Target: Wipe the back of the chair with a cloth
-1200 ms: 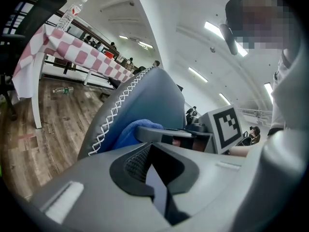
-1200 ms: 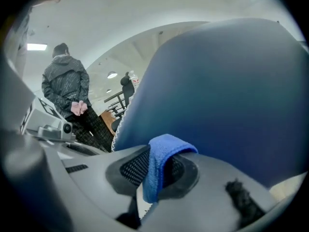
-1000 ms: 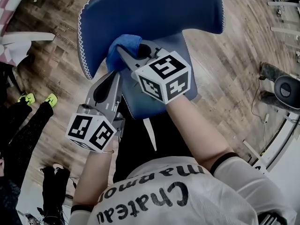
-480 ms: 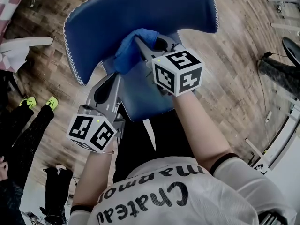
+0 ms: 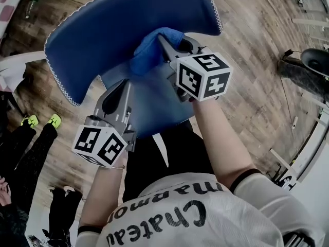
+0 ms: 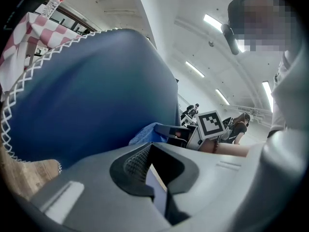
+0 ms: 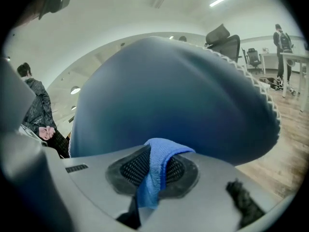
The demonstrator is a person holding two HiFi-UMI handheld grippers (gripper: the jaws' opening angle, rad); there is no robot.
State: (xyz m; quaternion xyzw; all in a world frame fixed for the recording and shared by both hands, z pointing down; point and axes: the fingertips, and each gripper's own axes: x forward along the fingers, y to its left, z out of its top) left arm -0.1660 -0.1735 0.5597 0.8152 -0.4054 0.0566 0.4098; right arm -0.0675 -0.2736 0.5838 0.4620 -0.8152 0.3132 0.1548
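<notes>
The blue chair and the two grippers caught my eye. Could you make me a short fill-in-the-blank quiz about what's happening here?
1. The right gripper is shut on a blue ____.
2. It holds that against the ____ of the chair.
3. The left gripper, lower down by the seat, has ____ between its jaws.
4. The floor under the chair is made of ____.

Missing words: cloth; back; nothing; wood.

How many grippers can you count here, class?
2: left gripper, lower, by the chair seat; right gripper, higher, clamping the blue cloth at the chair back.
</notes>
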